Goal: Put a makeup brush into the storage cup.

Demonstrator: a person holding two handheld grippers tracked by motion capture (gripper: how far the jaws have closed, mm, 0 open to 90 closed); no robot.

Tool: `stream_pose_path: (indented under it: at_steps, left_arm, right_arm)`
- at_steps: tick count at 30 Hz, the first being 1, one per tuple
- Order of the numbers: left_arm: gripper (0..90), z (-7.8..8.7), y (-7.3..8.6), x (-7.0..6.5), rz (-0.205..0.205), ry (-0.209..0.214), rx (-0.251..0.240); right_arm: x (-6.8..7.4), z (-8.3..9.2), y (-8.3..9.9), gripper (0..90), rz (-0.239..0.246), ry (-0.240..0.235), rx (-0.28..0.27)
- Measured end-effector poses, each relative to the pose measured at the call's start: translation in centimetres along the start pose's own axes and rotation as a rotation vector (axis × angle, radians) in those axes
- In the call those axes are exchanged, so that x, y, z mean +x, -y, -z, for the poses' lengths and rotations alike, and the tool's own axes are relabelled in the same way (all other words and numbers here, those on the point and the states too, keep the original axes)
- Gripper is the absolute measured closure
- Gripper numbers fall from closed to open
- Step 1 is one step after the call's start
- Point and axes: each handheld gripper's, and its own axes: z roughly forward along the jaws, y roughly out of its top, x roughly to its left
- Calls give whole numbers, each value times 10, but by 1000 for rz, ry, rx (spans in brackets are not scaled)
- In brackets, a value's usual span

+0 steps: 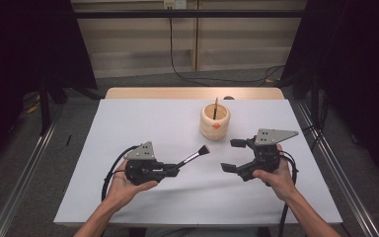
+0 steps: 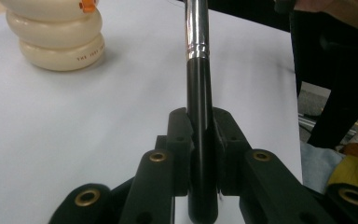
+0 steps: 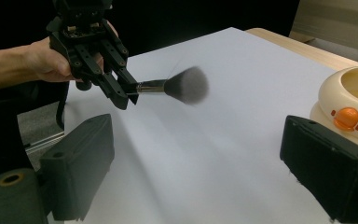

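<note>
A makeup brush (image 1: 193,157) with a black handle, silver ferrule and dark bristles is clamped by its handle in my left gripper (image 1: 176,169), bristles pointing toward the table's middle. Seen close in the left gripper view, both jaws of the left gripper (image 2: 200,135) press on the brush handle (image 2: 199,93). My right gripper (image 1: 233,155) stands open to the right of the brush with nothing between its jaws. From the right gripper view, the right gripper (image 3: 200,168) faces the held brush (image 3: 184,84) and the left gripper (image 3: 125,94). A cream ringed holder (image 1: 215,122) stands behind them, a thin stick (image 1: 216,106) upright in it.
The white table top (image 1: 143,123) has a wooden strip along its far edge (image 1: 192,93). The holder (image 3: 349,112) carries an orange mark and sits just right of my right gripper's jaw. Metal rails run along both sides of the table, with cables on the floor beyond.
</note>
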Motion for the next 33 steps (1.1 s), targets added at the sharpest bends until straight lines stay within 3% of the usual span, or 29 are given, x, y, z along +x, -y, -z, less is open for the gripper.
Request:
stream_pose_path:
  at_steps: [6,12,16,33]
  left_arm:
    - [794,2,0,0,11,1,-59]
    - [793,2,-1,-1,1,-37,-93]
    - [794,4,-3,-2,8,-45,-146]
    - [791,-2,-7,-8,-10,-13,-252]
  right_arm:
    - [1,0,-1,117,-7,-8,-21]
    - [1,-1,-1,103,-16,-15,-19]
    - [0,-1,-1,85,-21,-10,-37]
    - [2,-6,-2,113,7,7,-51]
